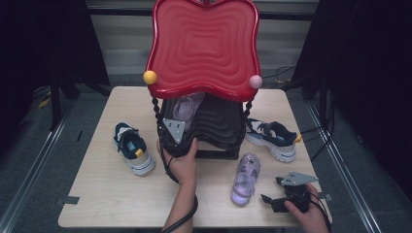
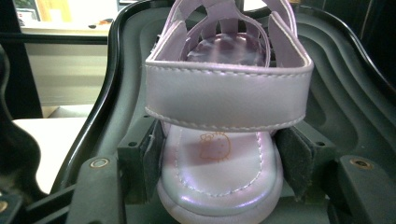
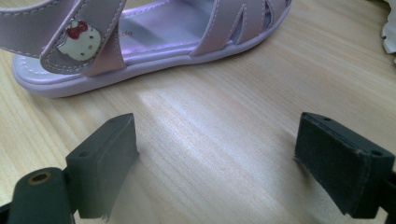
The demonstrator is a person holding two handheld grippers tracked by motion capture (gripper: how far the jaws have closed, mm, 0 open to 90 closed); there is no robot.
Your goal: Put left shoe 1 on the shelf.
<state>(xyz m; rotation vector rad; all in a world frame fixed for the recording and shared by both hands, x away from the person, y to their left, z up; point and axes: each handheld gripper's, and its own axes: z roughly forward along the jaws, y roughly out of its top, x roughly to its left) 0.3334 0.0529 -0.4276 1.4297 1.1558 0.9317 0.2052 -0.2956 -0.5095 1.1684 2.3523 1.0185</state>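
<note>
A lilac sandal [image 2: 219, 88] lies heel-first toward me on the black ribbed shelf [image 2: 345, 107]. My left gripper [image 2: 219, 163] is shut on it, with a pad on each side of the heel. From above, the left gripper [image 1: 180, 119] reaches under the red top, and the held sandal [image 1: 188, 107] points toward the back. The second lilac sandal [image 1: 244, 177] rests on the table in front of the shelf, seen close up as sandal [image 3: 140, 42]. My right gripper [image 1: 271, 190] stands open just right of it, and right gripper [image 3: 219, 135] has bare wood between its pads.
A wavy red top [image 1: 204, 48] with a yellow ball [image 1: 150, 77] and a pink ball [image 1: 255, 81] overhangs the black shelf [image 1: 221, 126]. One blue sneaker [image 1: 132, 148] lies left of the shelf, and another sneaker [image 1: 272, 137] lies right. The wooden table [image 1: 97, 194] ends near my forearms.
</note>
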